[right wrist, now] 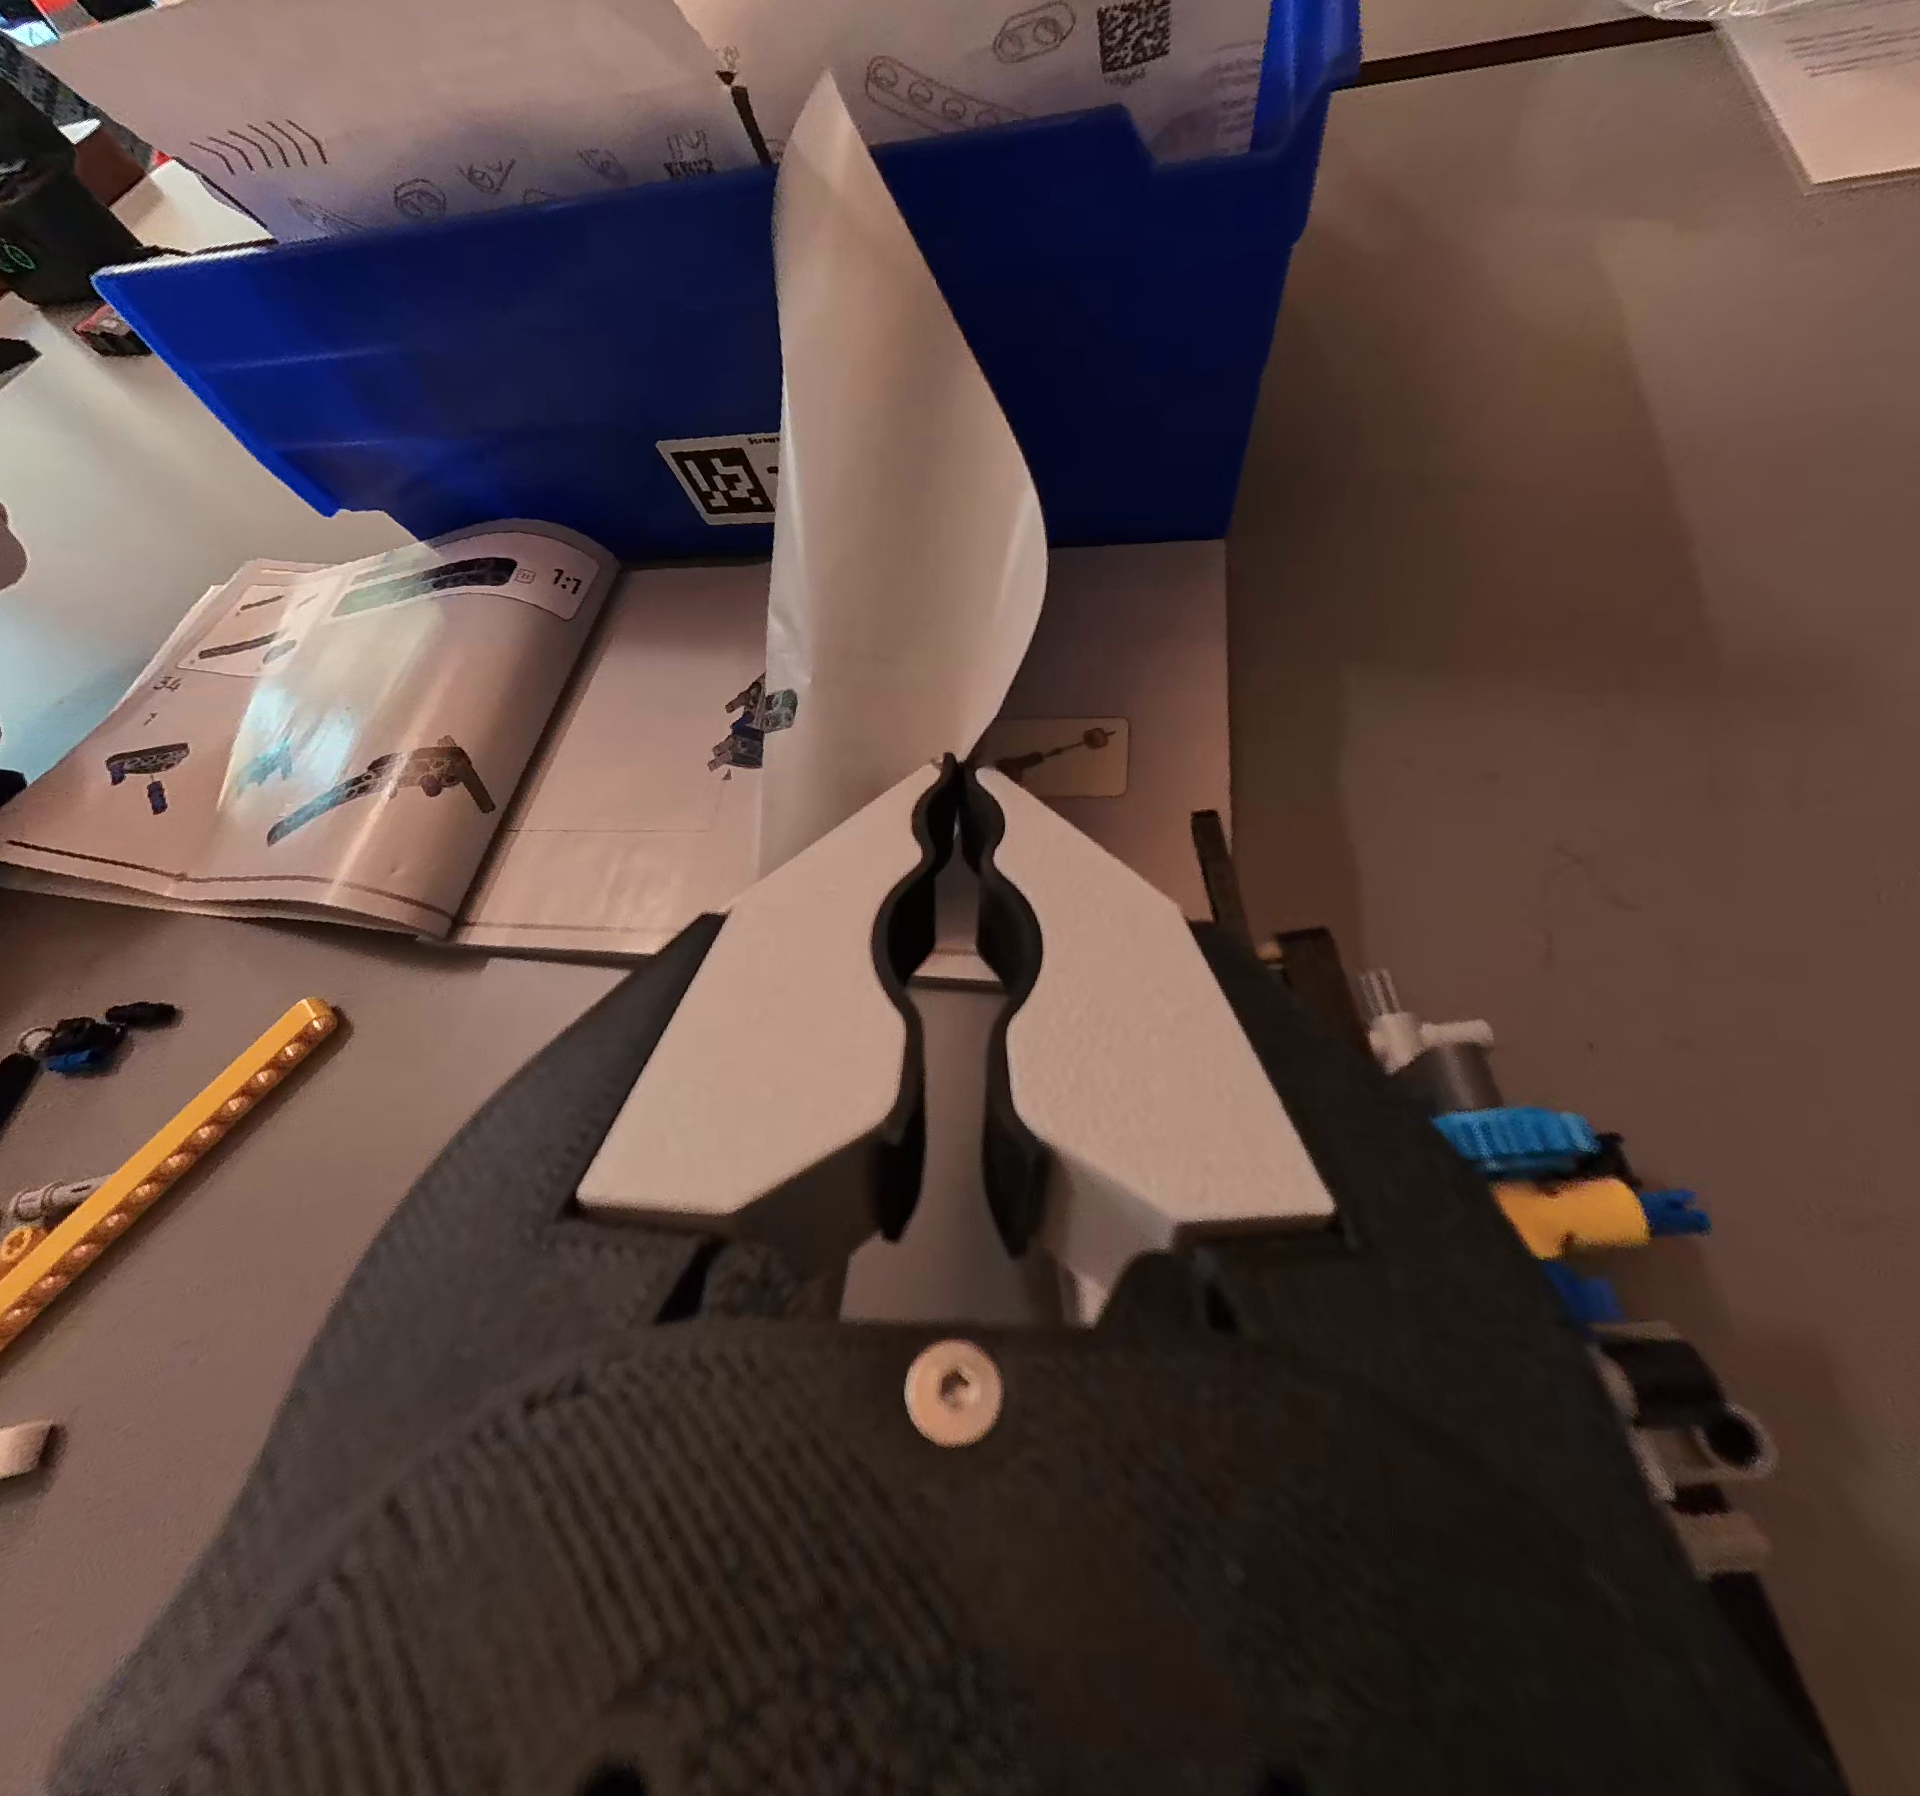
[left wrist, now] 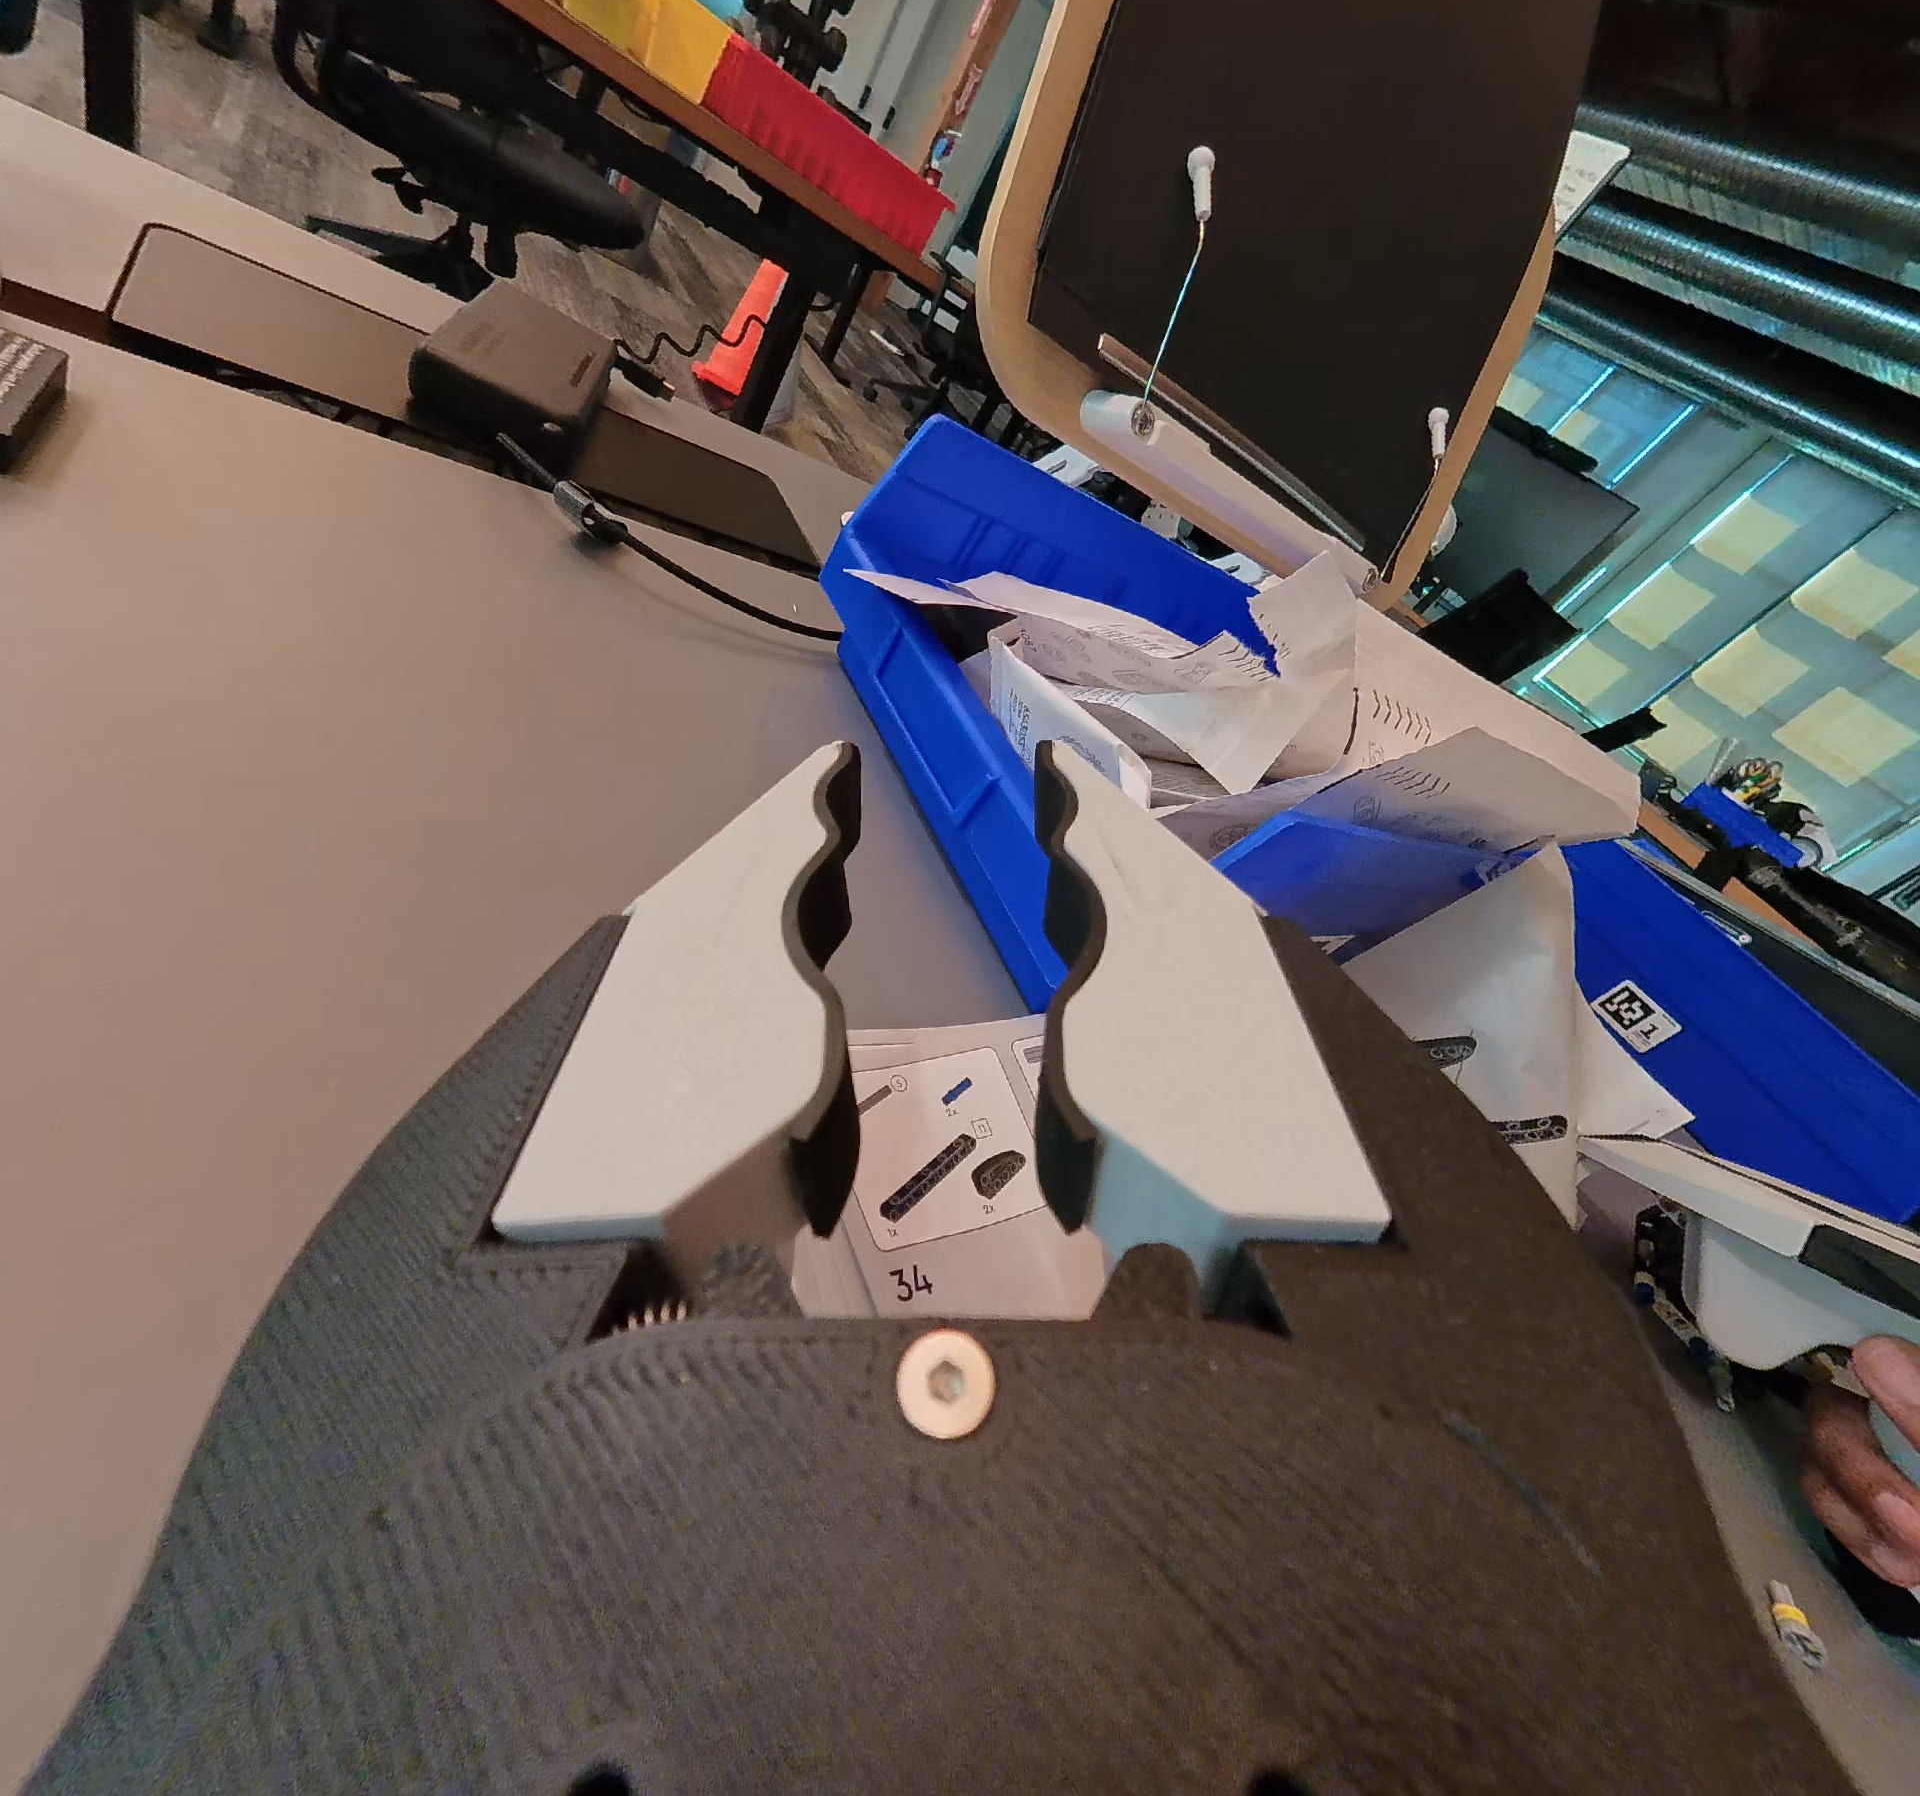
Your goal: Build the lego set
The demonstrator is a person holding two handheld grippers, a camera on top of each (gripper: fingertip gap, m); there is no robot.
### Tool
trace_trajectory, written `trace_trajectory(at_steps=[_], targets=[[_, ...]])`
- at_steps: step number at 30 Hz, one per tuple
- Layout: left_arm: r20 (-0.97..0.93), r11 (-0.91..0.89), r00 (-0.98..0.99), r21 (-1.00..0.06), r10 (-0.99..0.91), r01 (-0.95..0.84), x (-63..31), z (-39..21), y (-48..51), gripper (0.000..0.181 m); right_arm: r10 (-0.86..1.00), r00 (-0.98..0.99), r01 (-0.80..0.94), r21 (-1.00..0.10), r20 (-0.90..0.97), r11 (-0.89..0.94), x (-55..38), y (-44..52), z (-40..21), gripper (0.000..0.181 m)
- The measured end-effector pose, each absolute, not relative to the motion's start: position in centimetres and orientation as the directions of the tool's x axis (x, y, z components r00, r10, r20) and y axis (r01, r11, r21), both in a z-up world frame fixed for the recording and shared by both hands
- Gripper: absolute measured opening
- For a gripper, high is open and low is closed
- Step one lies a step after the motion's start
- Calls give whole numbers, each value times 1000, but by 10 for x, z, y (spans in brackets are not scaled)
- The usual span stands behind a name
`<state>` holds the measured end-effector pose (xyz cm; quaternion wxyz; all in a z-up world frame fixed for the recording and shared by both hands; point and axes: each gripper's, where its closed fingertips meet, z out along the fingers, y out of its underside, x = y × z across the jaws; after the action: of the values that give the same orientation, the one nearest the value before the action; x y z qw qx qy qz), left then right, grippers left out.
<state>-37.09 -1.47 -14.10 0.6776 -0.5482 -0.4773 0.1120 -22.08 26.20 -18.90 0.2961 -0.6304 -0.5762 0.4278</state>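
The open instruction booklet (right wrist: 343, 738) lies on the grey table in front of a blue bin (right wrist: 520, 375). My right gripper (right wrist: 954, 772) is shut on the corner of one booklet page (right wrist: 894, 458), which stands lifted and curled upward. My left gripper (left wrist: 948, 770) is open and empty, tilted above the booklet (left wrist: 935, 1154), with the bin (left wrist: 935, 707) just beyond its right finger. A partly built lego assembly (right wrist: 1558, 1206) in blue, yellow and grey sits right of my right gripper. The right gripper also shows at the right edge of the left wrist view (left wrist: 1766, 1268), held by a hand.
A long yellow beam (right wrist: 177, 1144) and small black and blue parts (right wrist: 83, 1040) lie left of the right gripper. Torn white paper bags (left wrist: 1195, 697) fill the bin. A black box with a cable (left wrist: 509, 375) sits far left. A framed dark board (left wrist: 1299, 188) stands behind the bin. About 30 centimeters separates my left fingertips from my right.
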Motion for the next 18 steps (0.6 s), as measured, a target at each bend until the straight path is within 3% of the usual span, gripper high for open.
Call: trace_trajectory(at_steps=[18], targets=[[523,373,519,-851,676,371,-371,-141,-15,32,980,-22,477,-863,-199,-165,-221,263,-190,0]])
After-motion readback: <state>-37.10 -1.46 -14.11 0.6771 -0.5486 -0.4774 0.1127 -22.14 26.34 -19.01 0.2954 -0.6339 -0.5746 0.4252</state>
